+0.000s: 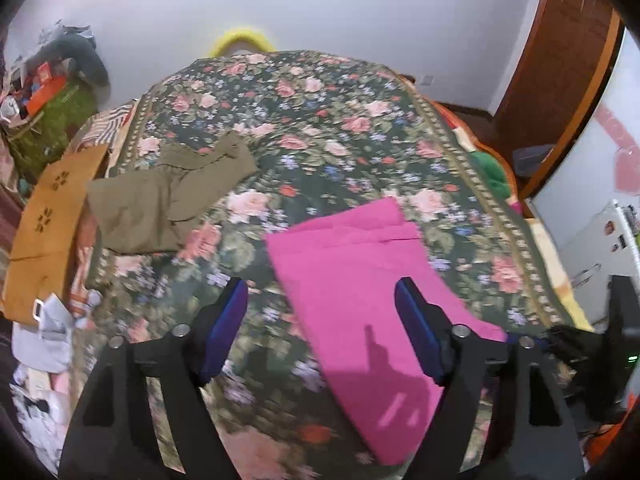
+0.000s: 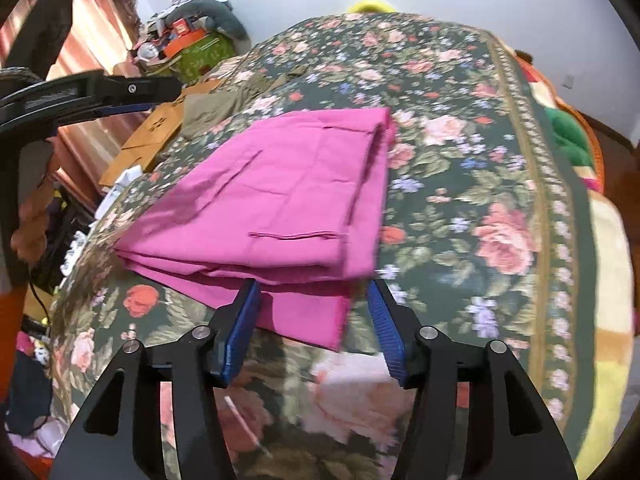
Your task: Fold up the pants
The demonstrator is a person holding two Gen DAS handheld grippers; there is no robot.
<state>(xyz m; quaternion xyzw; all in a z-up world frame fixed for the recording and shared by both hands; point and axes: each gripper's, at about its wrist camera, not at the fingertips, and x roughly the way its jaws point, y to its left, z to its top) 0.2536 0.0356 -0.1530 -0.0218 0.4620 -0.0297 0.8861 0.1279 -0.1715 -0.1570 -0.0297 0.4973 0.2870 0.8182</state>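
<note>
Floral bedspread [image 2: 460, 184], dark green with pink roses, covers the bed that fills both views, with a pale wall behind it.

On the right gripper [image 2: 314, 286] the two blue-padded jaws stand spread apart and hold nothing. Its tips are at the near edge of the pink folded cloth pants [image 2: 280, 188], and the lowest layer of the fabric lies in the gap between them, though I cannot tell if the pads touch it. From these jaws the pants lie straight ahead, and their long axis runs away from the gripper toward the far wall. At least three layers show at the near edge, so I judge the folding is already well along.

On the left gripper [image 1: 320, 292] the jaws are also spread wide and empty, held above the bedspread. From there the pants [image 1: 352, 280] lie ahead and toward its right side, with the right finger in front of the cloth. The right gripper is the nearer one to the cloth edge, so a next pinch would belong to it.

Counting: one pink pair of pants, two grippers. Farther off, on the left side of the bed, lie one olive-green crumpled garment [image 1: 160, 196] and one orange-brown flat piece [image 1: 44, 232] with dark marks
</note>
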